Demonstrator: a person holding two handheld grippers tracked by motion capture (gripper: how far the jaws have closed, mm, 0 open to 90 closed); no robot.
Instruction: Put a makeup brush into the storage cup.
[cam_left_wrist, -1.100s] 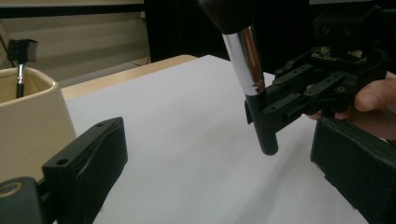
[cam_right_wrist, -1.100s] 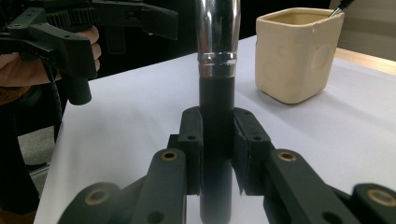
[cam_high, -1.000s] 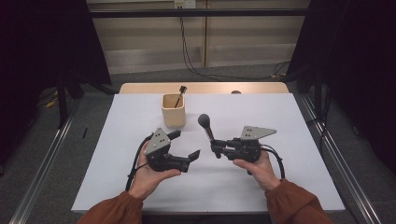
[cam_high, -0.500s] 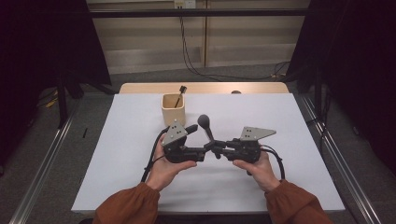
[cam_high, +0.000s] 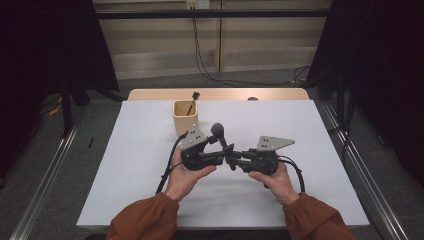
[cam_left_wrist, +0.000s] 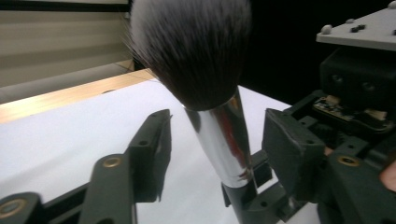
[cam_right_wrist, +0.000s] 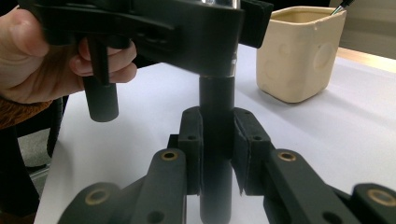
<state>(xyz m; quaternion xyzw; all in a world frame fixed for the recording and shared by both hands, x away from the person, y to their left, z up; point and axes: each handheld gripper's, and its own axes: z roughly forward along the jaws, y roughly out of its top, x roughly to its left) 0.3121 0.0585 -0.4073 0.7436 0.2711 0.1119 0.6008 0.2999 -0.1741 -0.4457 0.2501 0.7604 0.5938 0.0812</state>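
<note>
A makeup brush with a dark bushy head (cam_high: 217, 130) stands upright over the white table. My right gripper (cam_high: 231, 159) is shut on its black handle (cam_right_wrist: 215, 102), pads pressed on both sides (cam_right_wrist: 217, 140). My left gripper (cam_high: 222, 156) faces it from the left. Its jaws have just been closing and now flank the brush's silver ferrule (cam_left_wrist: 229, 154), with a gap showing on each side (cam_left_wrist: 219, 140). The brush head (cam_left_wrist: 191, 51) rises above the left jaws. A hand holds each gripper.
A cream square cup (cam_high: 185, 117) stands behind the left gripper, with a thin dark brush (cam_high: 192, 100) leaning in it. The cup (cam_right_wrist: 299, 51) is close to the held brush. The white table (cam_high: 325, 150) ends at a wooden strip at the back.
My left gripper has moved right, up to the right gripper. Its jaws have narrowed around the brush's ferrule. The right gripper and brush have stayed in place.
</note>
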